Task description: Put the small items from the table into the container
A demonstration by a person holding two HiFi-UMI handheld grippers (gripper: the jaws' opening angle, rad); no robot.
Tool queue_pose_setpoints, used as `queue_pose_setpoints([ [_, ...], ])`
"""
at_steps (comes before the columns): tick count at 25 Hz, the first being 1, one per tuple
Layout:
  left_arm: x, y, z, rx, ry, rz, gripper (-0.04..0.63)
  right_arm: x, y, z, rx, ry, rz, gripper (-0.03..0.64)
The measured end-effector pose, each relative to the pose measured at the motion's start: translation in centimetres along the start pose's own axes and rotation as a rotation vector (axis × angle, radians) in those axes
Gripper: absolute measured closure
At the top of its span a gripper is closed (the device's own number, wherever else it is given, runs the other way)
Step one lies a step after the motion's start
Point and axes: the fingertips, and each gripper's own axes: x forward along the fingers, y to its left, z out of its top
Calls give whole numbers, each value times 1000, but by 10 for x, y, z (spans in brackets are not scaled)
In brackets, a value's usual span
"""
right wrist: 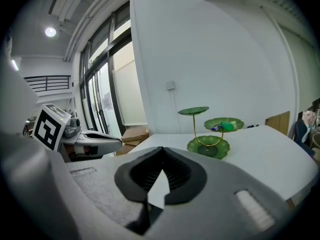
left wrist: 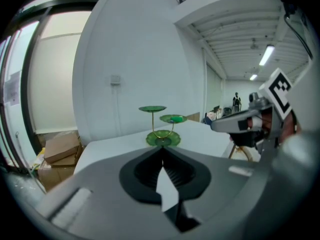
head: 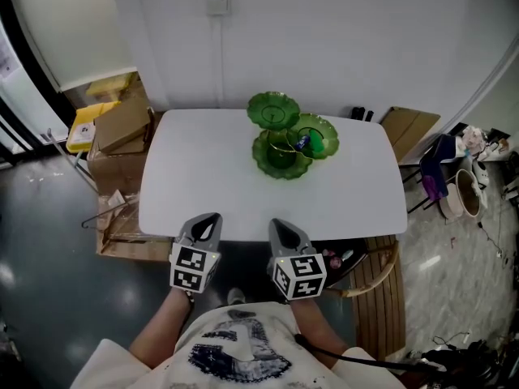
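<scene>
The white table point(head: 203, 177) fills the middle of the head view, and no loose small items show on its bare surface. The green three-tier stand point(head: 280, 156), the container, sits toward the far edge at 12 o'clock. Its long axis is the upright stem, and one side dish point(head: 326, 143) branches off toward 3 o'clock. The left gripper point(head: 212, 217) and the right gripper point(head: 278, 224) hover side by side at the near edge, at 6 o'clock, well apart from the stand. Each has its jaws pressed together on nothing and aimed toward the far edge. From the right gripper the stand lies at about 12 o'clock, from the left gripper at about 1 o'clock, so the right gripper is judged the nearer. The small items point(head: 304, 142), blue and green, lie in the side dish. They are too small to give an axis or heading. The task appears complete.
</scene>
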Motion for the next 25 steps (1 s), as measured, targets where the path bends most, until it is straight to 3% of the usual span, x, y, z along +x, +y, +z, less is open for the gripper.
queue_pose_setpoints([
  [25,-33,-5,-12,-15,-24,-18,604,-19,27,-7,-28,-8,-21,620],
])
